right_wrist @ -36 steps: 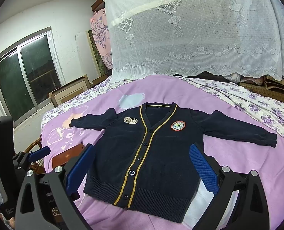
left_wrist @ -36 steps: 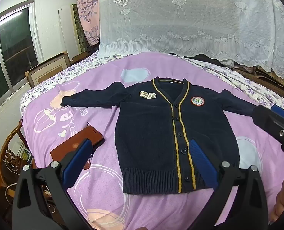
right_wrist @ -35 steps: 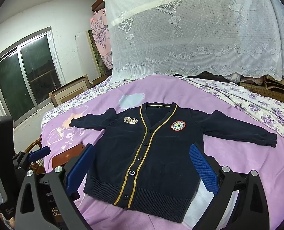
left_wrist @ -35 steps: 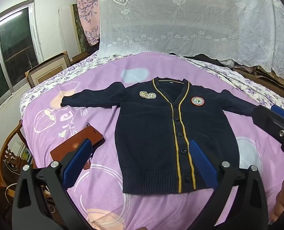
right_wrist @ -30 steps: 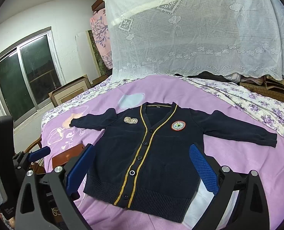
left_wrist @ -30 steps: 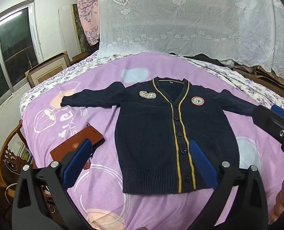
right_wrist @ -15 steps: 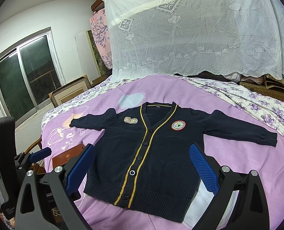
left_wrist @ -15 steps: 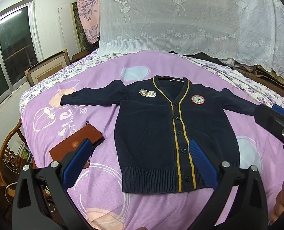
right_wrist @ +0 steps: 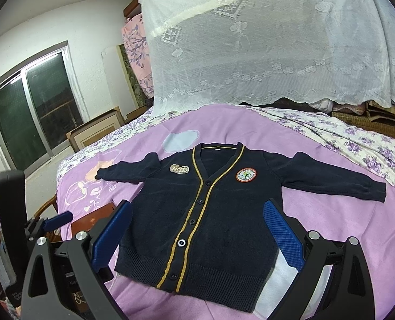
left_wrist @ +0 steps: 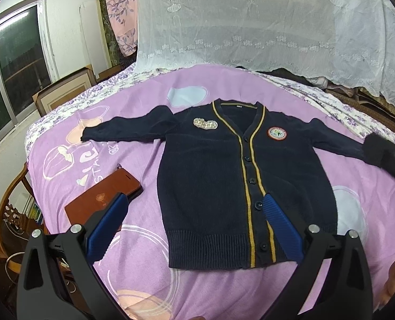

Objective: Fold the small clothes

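A navy cardigan [left_wrist: 213, 176] lies flat and face up at the centre of a purple bedspread [left_wrist: 144, 165], buttoned down a gold-striped placket, collar toward 12 o'clock and ribbed hem toward 6 o'clock, one sleeve stretched out to 9 o'clock and the other to 3 o'clock. A pale embroidered patch [left_wrist: 205, 124] sits on the chest at 11 o'clock of the body, a round red-rimmed badge [left_wrist: 276, 134] at 1 o'clock. The left gripper [left_wrist: 194, 222] hangs above the hem with its blue pads spread wide and nothing between them, clear of the fabric. The right gripper [right_wrist: 197, 233] hovers likewise over the lower body of the cardigan [right_wrist: 202, 213], jaws wide apart and empty. A brown leather wallet case [left_wrist: 101, 200] rests on the bedspread at 8 o'clock of the cardigan, just beside the hem corner but apart from it. A white lace cover [left_wrist: 264, 21] drapes the piled bedding at 12 o'clock, and a dark sliding window [right_wrist: 35, 117] stands at 9 o'clock
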